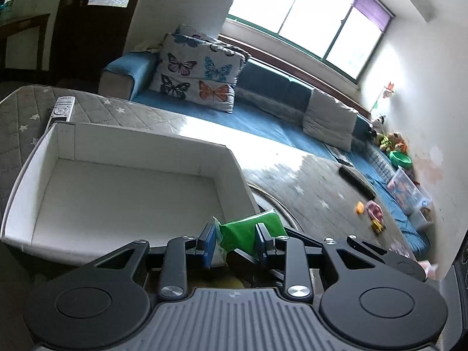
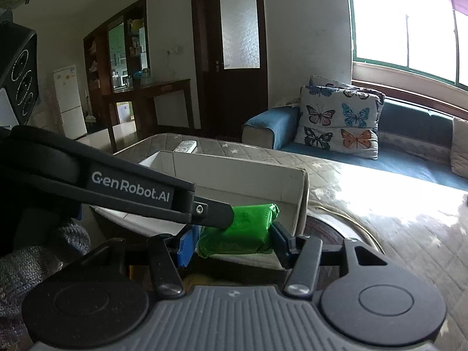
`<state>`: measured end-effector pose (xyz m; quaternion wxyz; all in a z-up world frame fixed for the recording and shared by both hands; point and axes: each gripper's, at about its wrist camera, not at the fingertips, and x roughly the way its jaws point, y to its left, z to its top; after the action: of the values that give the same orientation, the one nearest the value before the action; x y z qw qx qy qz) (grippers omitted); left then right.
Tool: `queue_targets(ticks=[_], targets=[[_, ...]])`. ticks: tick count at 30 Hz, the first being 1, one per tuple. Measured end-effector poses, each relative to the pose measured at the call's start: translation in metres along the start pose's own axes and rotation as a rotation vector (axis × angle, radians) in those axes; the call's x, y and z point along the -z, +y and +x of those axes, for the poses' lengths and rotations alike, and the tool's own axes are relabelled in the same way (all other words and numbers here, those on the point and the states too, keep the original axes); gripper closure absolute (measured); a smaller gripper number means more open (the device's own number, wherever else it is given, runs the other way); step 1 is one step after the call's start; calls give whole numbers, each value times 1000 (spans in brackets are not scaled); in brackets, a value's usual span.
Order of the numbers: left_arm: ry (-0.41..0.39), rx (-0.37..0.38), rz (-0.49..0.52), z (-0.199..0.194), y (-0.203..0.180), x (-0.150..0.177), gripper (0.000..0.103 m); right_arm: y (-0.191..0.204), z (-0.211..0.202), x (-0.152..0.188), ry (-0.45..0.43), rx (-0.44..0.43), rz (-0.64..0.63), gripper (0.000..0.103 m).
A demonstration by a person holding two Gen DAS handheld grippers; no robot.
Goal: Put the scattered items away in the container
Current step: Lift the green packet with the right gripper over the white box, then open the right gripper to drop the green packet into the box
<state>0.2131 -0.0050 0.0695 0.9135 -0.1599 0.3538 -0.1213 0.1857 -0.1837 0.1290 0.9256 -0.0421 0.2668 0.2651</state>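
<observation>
Both claws are closed on one green packet, each from its own side. In the left wrist view the left claw has the packet pinched between a blue pad on one finger and a black finger on the other, and the black finger of the other claw crosses in from the right, under the packet. In the right wrist view the right claw grips the same packet between its blue and black fingers, while the left claw's arm, marked GenRobot.AI, reaches in from the left and its tip lies on the packet's top.

The packet is held at the near right corner of the white box, over or just outside its near wall; which of the two cannot be told. The box stands open on a grey quilted surface with star marks. A remote lies on the surface just past the box's far left corner. Near the surface's far right edge lie some small toys, well apart from the box, and a dark flat thing lies beyond them. A blue sofa with a butterfly cushion runs along the surface's far side, under the window.
</observation>
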Motion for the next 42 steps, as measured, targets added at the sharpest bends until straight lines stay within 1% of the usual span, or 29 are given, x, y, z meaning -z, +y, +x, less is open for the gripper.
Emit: queue_targets(ticks=[3,8,13,17,26,31,33,38,40,42], targets=[[22,-7,-28,14,10,-9,71,-3,18,-5,26,-7,1,49],[77,-17,-58,35,24,-12,73,-6,39,-2,68,-14,4,49],[118,-15,-77,47,33,-10,73,-6,48,3,93,-12,2,49],[130,-17,-79,51,35,-10,73,-6,52,7,104,-8,8,49],[121,-17,-71,44,31,-7,73,-2,41,8,86,3,2,49],[110,-18,-66,35,28,-5,73,2,31,10,74,7,-7,45],[107,-19,-63,30,26,-2,73,5,25,11,68,13,-11,40],[93,-15,-60,17,23,5,73,9,12,13,55,25,-19,34],[76,-22,-52,11,21,8,73,11,7,15,52,27,-19,33],[73,-25,-50,6,20,11,73,12,3,17,49,29,-16,28]])
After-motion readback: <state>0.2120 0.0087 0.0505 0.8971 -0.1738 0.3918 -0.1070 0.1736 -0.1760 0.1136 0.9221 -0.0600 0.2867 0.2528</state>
